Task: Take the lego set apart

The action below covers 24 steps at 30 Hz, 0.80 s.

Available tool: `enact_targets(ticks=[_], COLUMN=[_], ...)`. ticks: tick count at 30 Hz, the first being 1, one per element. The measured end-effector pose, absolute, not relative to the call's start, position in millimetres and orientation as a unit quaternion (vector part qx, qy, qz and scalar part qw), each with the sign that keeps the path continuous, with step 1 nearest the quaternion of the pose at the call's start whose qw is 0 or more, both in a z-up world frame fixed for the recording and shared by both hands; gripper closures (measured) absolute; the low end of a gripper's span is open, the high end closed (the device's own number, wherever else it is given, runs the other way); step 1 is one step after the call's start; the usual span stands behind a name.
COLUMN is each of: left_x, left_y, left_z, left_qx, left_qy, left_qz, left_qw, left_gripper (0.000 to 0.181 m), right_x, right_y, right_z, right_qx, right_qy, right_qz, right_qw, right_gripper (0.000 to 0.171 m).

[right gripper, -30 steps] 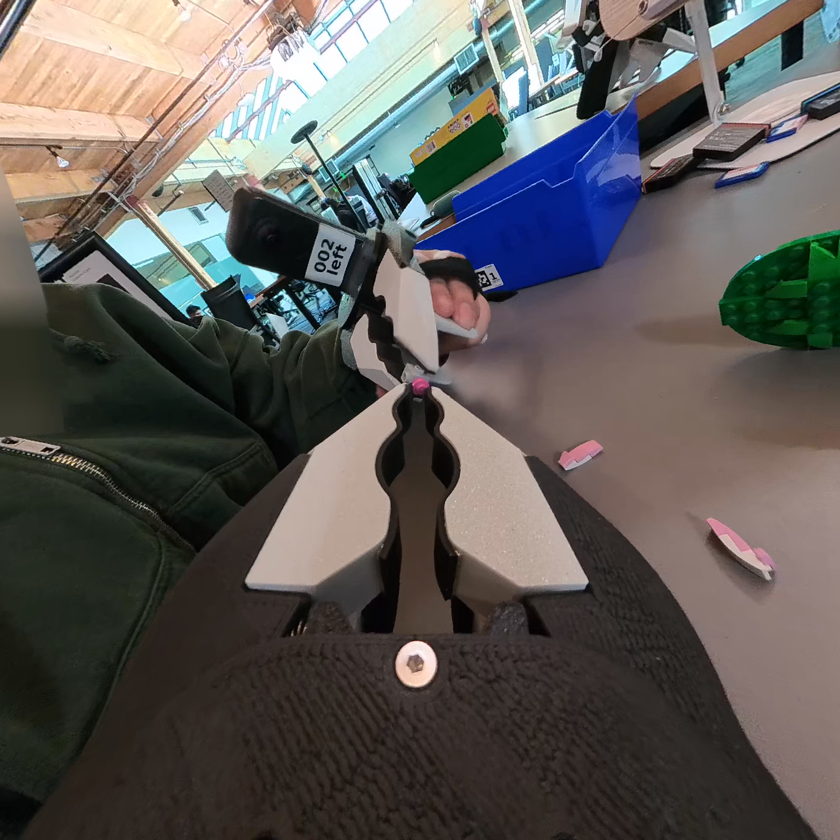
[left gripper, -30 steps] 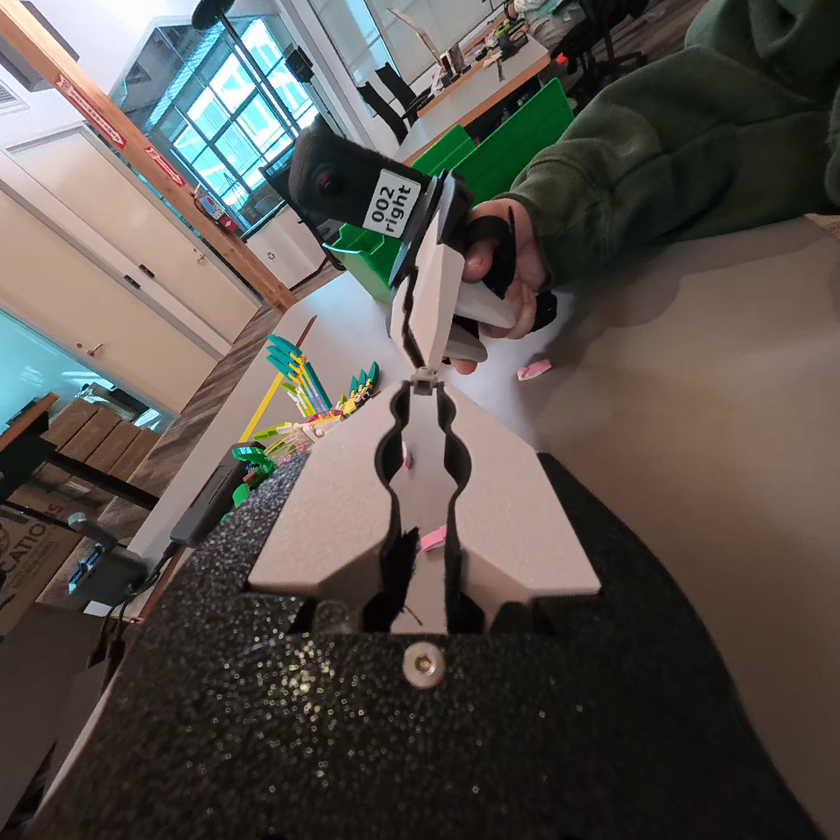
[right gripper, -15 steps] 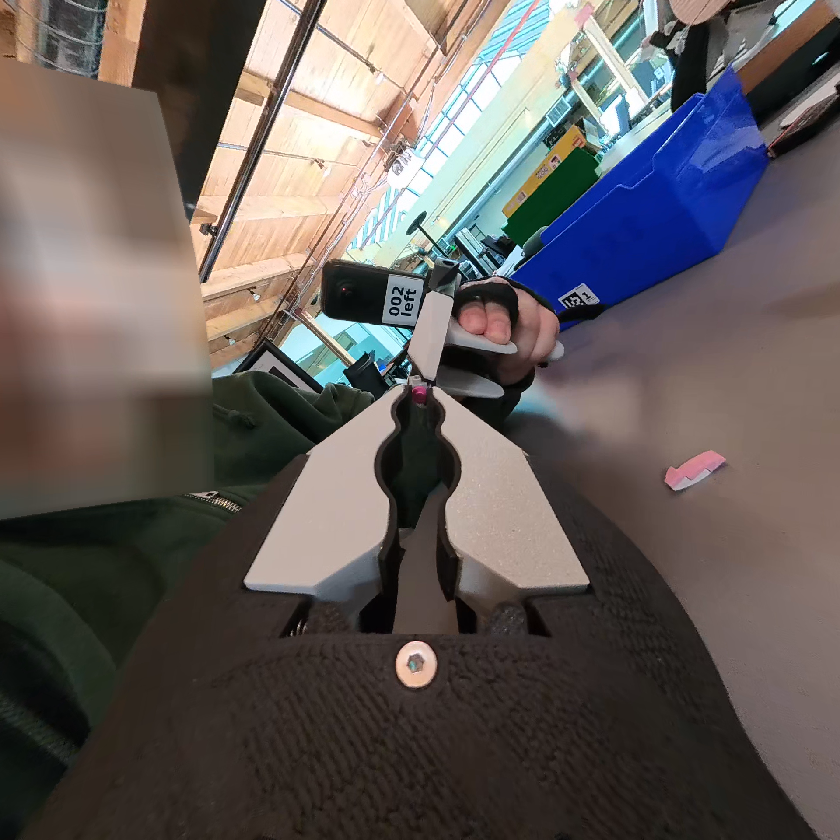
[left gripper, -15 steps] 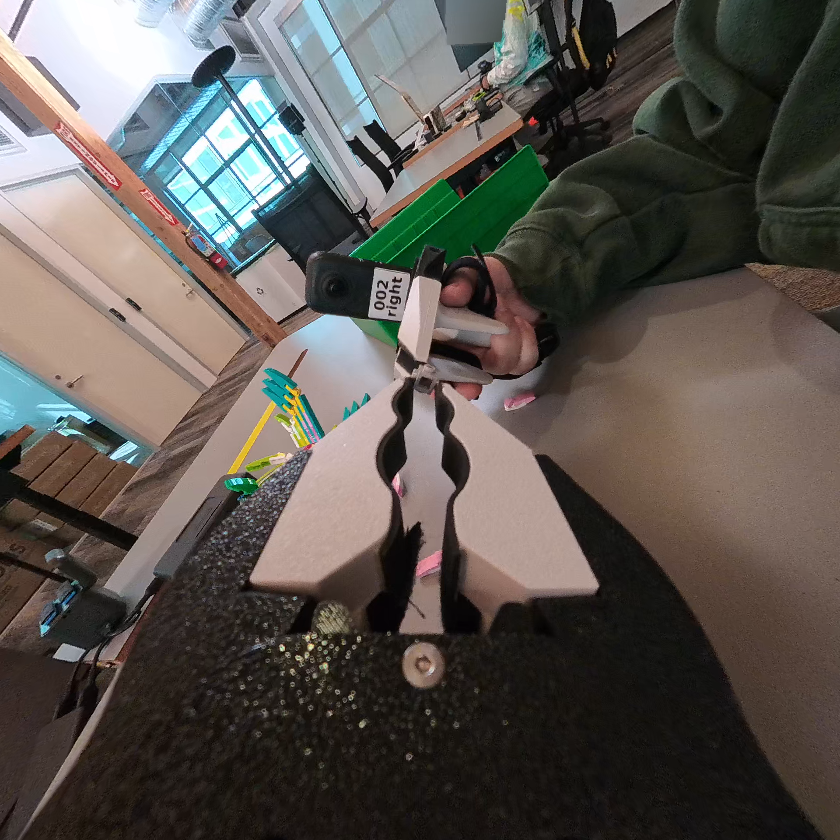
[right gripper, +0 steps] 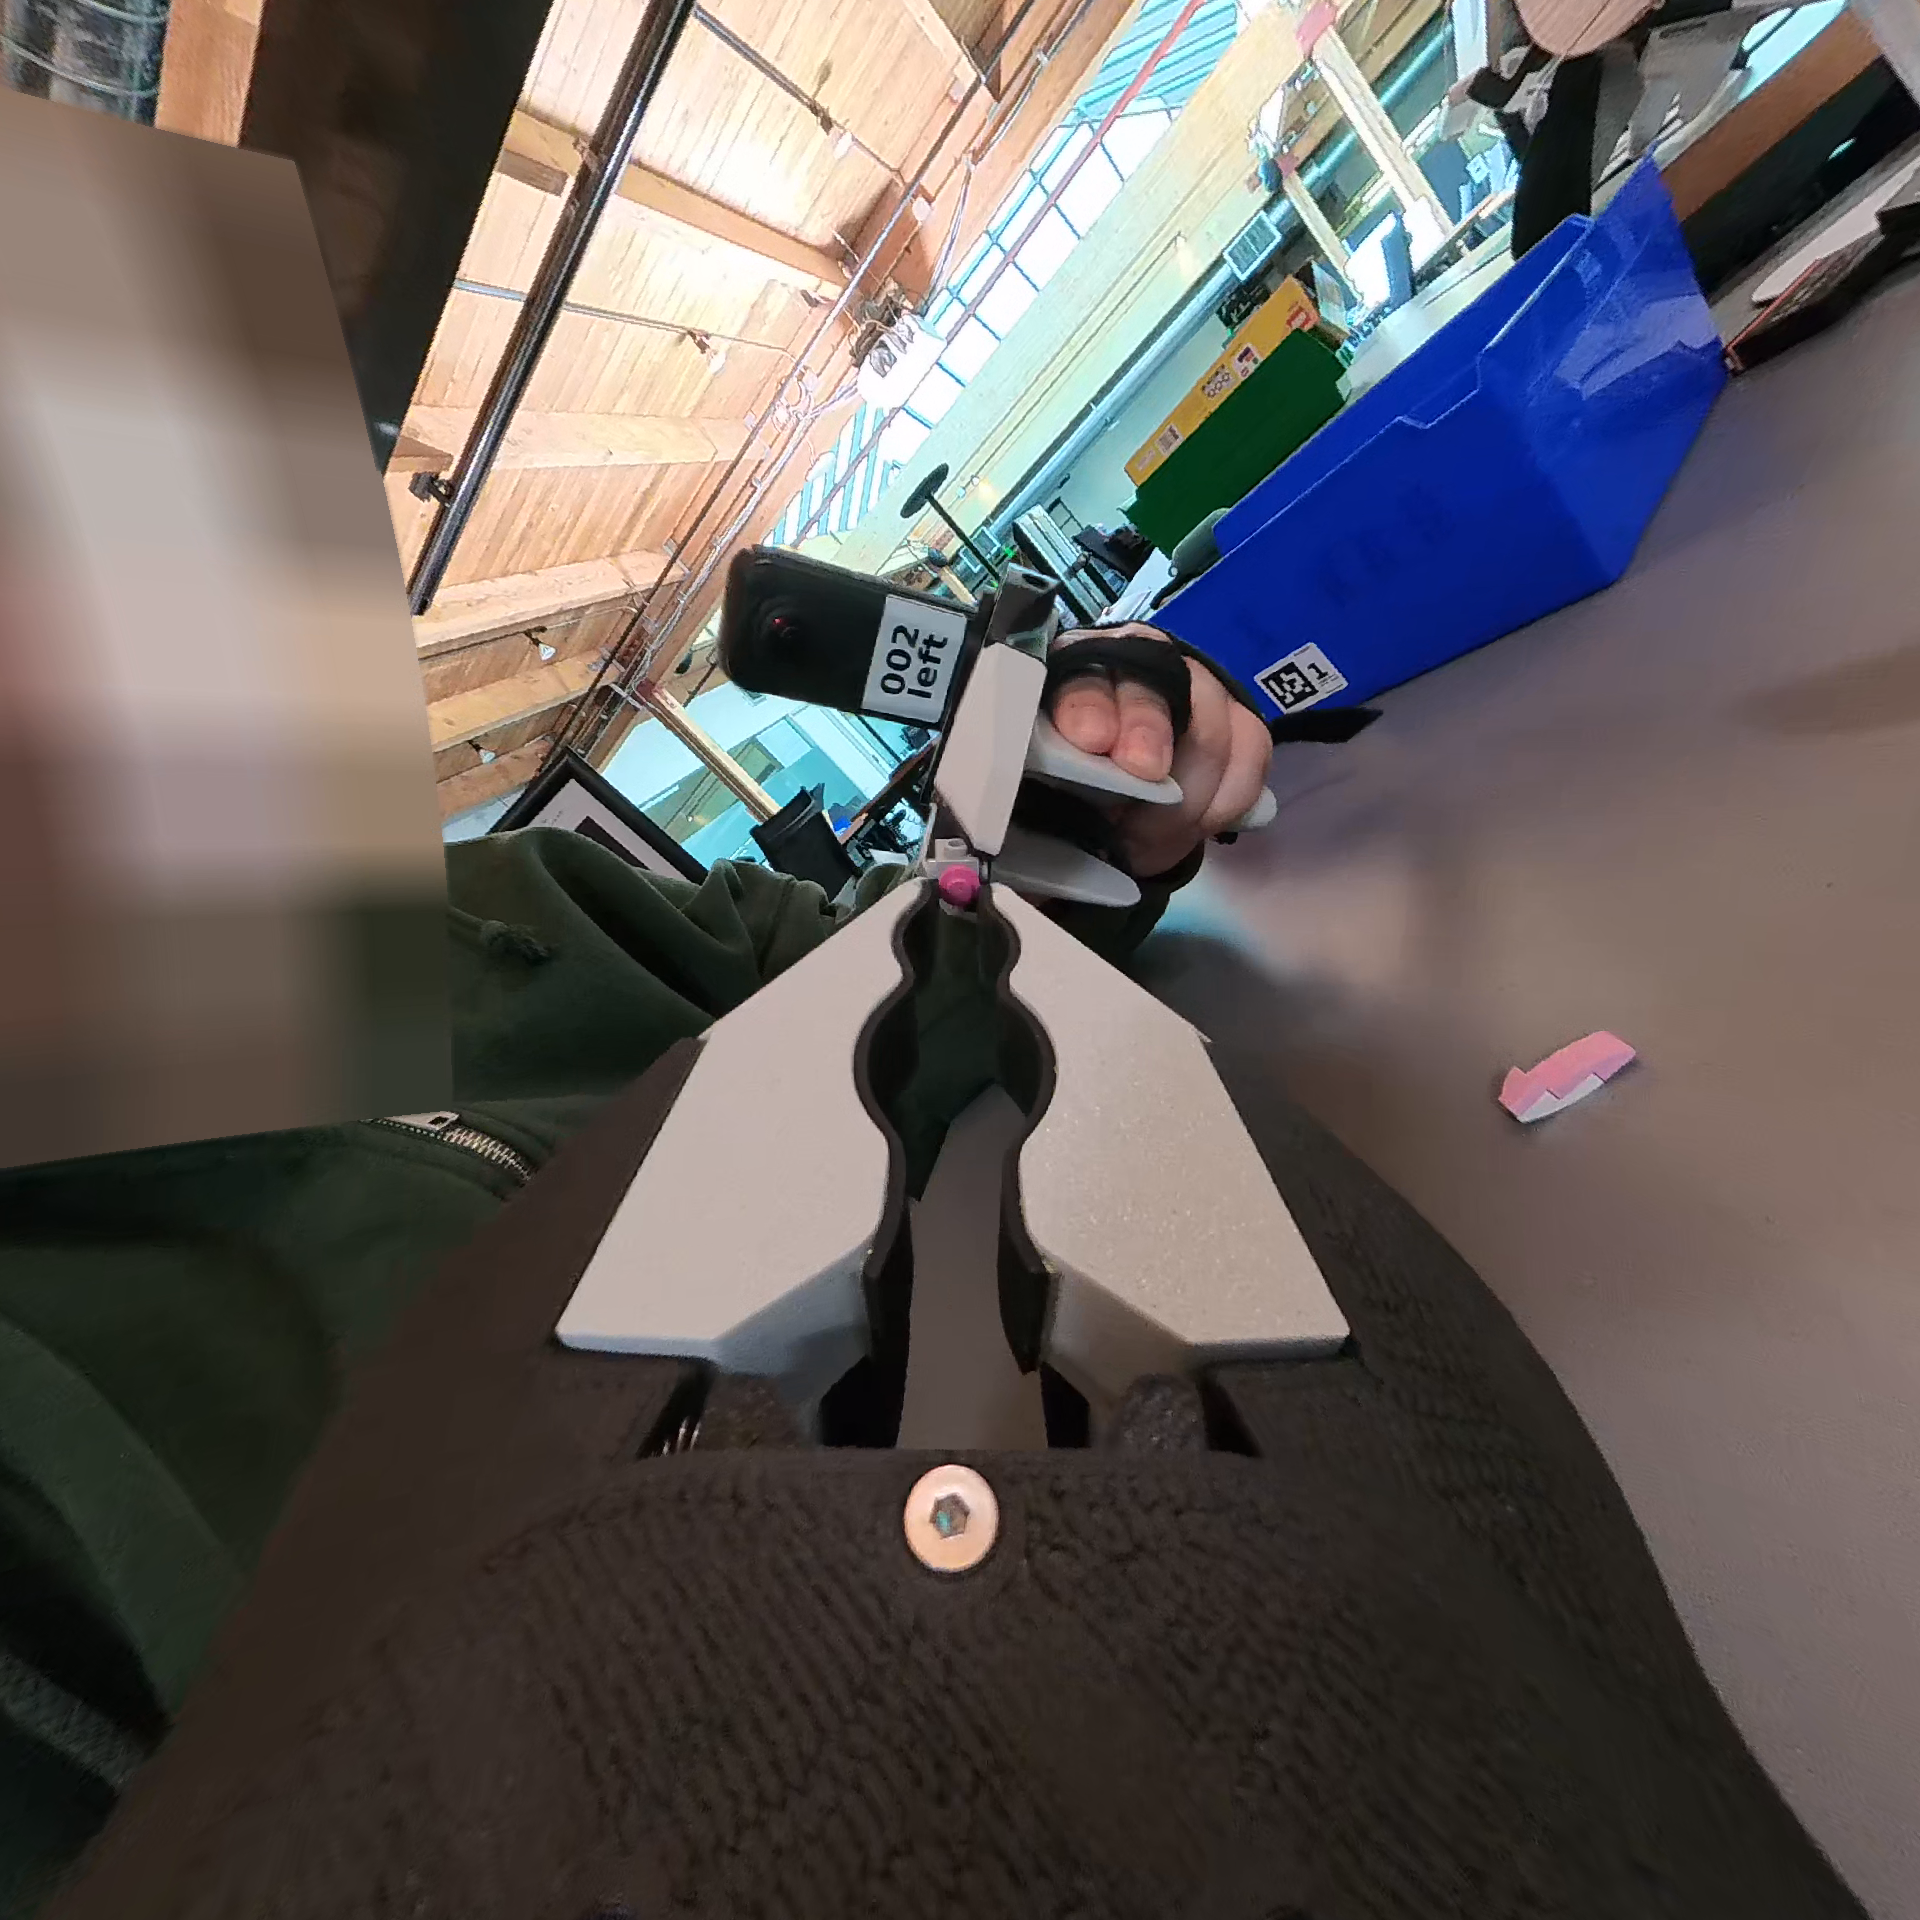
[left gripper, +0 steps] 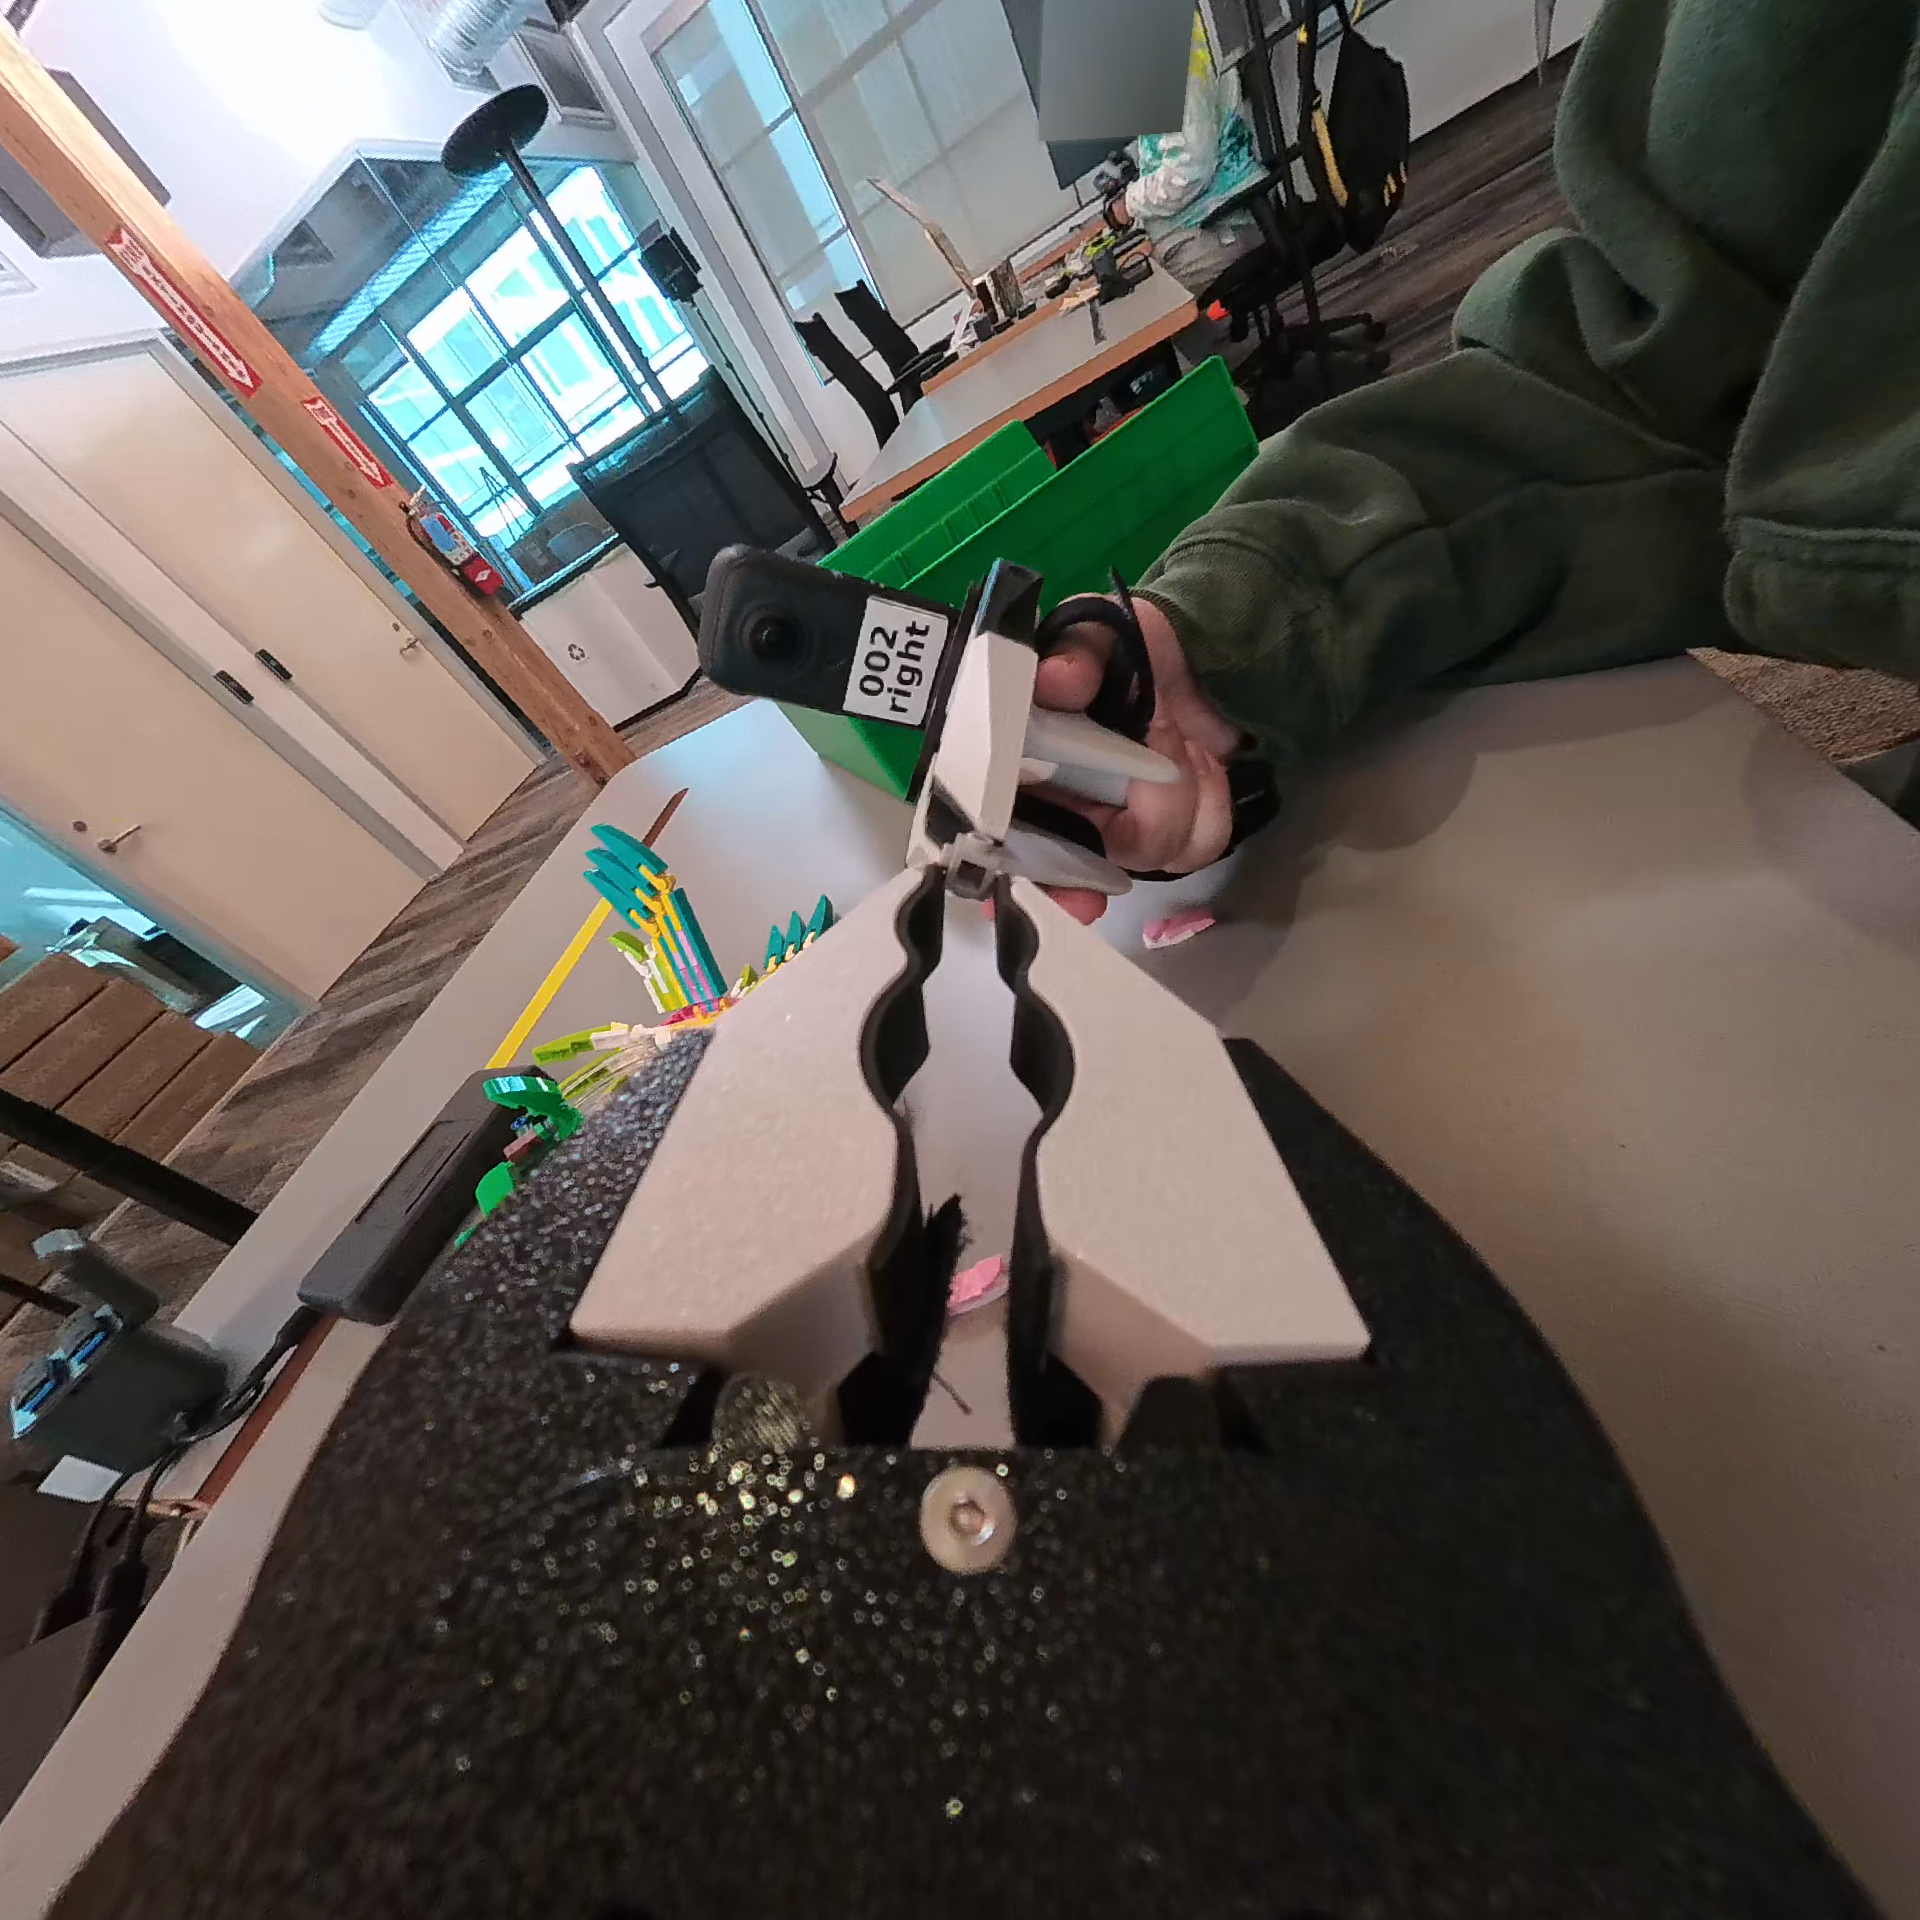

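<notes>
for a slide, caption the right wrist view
Both grippers pinch one small lego piece tip to tip above the table.

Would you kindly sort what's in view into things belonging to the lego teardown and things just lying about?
Job in hand:
- left gripper
- right gripper
- small grey-and-magenta piece pinched between both tips
- colourful lego build
- loose pink pieces

Lying about:
- blue bin
- green bin
- black device at table edge

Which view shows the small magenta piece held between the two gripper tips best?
The right wrist view: the magenta piece sits in plain sight at the right gripper tips, joined to a small grey piece. In the left wrist view only the grey piece shows at the left gripper; the magenta is hidden.
</notes>
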State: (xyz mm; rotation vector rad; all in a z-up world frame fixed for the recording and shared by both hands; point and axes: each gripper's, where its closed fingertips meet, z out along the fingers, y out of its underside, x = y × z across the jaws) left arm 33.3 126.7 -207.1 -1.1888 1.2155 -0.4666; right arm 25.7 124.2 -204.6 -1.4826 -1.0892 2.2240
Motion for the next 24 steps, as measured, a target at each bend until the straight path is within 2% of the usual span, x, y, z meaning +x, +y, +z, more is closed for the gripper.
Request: enact_targets(ticks=[12,16,21,24], left_x=[33.7,34.3,36.4,37.4], left_y=[128.5,133.5,129.6,127.8], left_z=[-205.0,-208.9,-206.7,-206.2], left_qx=[-0.516,-0.509,-0.492,-0.483], left_qy=[0.52,0.53,0.538,0.547], left_qz=[-0.19,-0.139,-0.136,-0.122], left_qw=[0.653,0.663,0.671,0.673], left_gripper=[0.172,0.162,0.163,0.171], right_x=[26.2,27.2,26.0,26.0], right_y=[126.5,131.3,127.7,127.1], right_z=[-202.3,-204.7,-207.4,-207.8], right_qx=[-0.507,-0.515,-0.517,-0.517], right_qy=[-0.377,-0.38,-0.387,-0.386], right_qz=[0.762,0.753,0.75,0.751], right_qw=[0.142,0.152,0.144,0.14], right_gripper=[0.167,0.168,0.167,0.168])
